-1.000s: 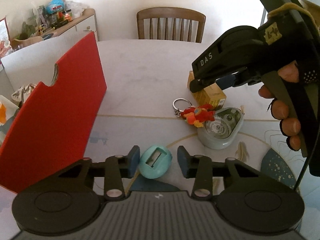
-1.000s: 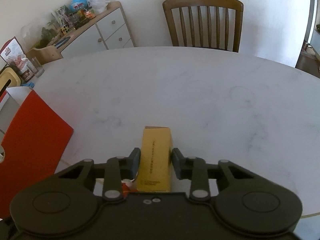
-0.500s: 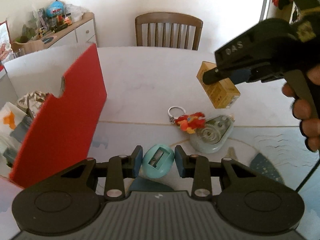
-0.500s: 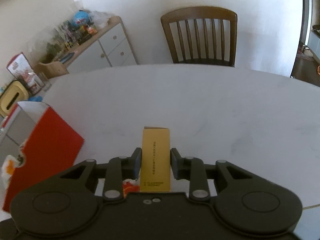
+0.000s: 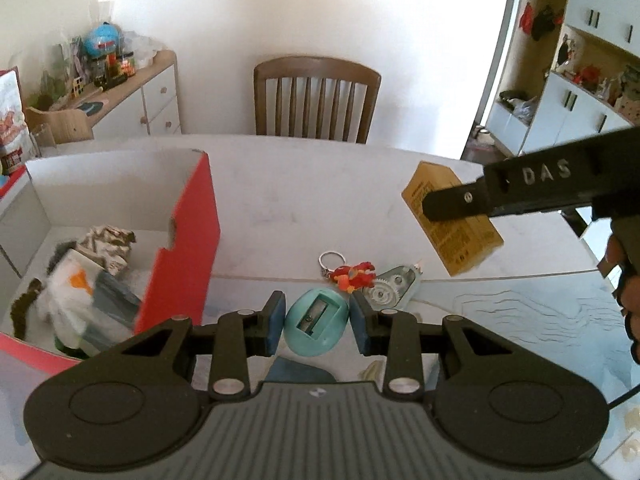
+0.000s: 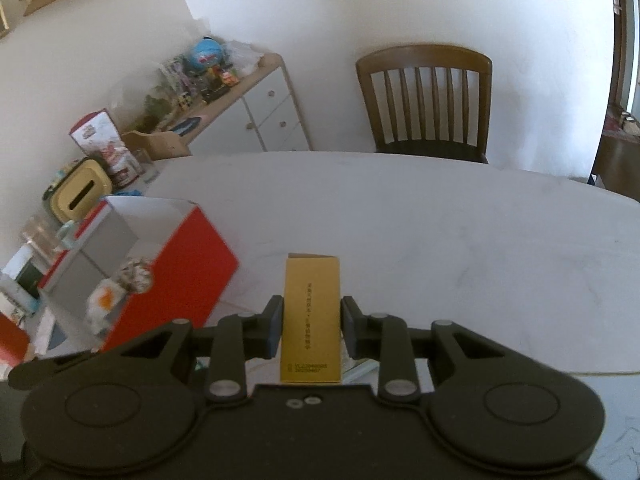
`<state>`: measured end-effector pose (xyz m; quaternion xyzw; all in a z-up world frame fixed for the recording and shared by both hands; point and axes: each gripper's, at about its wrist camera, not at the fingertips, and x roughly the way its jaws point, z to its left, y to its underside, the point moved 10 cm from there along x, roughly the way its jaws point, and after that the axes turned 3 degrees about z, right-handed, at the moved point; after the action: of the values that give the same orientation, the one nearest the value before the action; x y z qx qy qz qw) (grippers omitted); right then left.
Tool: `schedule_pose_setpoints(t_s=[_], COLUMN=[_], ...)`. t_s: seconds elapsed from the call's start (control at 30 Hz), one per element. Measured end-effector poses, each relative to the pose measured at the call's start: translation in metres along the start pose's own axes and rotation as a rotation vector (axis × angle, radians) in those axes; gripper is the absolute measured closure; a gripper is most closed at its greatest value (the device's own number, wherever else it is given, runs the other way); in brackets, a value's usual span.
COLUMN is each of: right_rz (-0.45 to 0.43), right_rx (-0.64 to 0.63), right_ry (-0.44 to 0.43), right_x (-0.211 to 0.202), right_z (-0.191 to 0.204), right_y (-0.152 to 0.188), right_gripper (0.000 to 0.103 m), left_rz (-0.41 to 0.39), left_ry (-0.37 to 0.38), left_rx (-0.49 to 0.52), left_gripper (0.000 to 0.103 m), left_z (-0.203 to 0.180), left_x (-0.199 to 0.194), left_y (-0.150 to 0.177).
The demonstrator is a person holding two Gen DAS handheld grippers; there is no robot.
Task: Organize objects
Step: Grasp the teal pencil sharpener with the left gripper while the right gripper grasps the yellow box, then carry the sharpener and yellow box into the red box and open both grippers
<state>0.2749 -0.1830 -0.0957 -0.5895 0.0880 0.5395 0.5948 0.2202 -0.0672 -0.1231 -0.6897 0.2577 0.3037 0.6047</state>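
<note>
Beside red box (image 5: 188, 248), keychain (image 5: 352, 274) touches tape dispenser (image 5: 394, 288).

A brown slat-backed wooden chair (image 5: 317, 100) stands at upper centre against a plain white wall (image 5: 320, 12). At upper left sits a cluttered white sideboard (image 5: 132, 100); white shelved cabinets (image 5: 576, 80) fill the upper right.

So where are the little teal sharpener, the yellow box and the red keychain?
teal sharpener (image 5: 315, 322): left wrist view, its top face by the blade.
yellow box (image 6: 311, 312): right wrist view, its printed top face.
red keychain (image 5: 354, 275): left wrist view, the red figure.
</note>
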Motion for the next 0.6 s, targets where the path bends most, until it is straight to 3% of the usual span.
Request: schedule_pose_setpoints(t_s=[0.27,0.6], right_rz=[-0.014,-0.032], right_rx=[-0.025,-0.084], right_ry=[-0.024,-0.058], right_x=[-0.026,-0.023], right_z=[0.045,0.124], right_y=[0.005,0.001], right_gripper=[0.075,0.075], left_rz=[-0.033,-0.064], left_ry=[0.017,-0.026], left_rx=[0.003,-0.005], left_gripper=[0.069,0.069], left_z=[0.028,0.109], left_x=[-0.037,-0.067], left_y=[-0.008,-0.024])
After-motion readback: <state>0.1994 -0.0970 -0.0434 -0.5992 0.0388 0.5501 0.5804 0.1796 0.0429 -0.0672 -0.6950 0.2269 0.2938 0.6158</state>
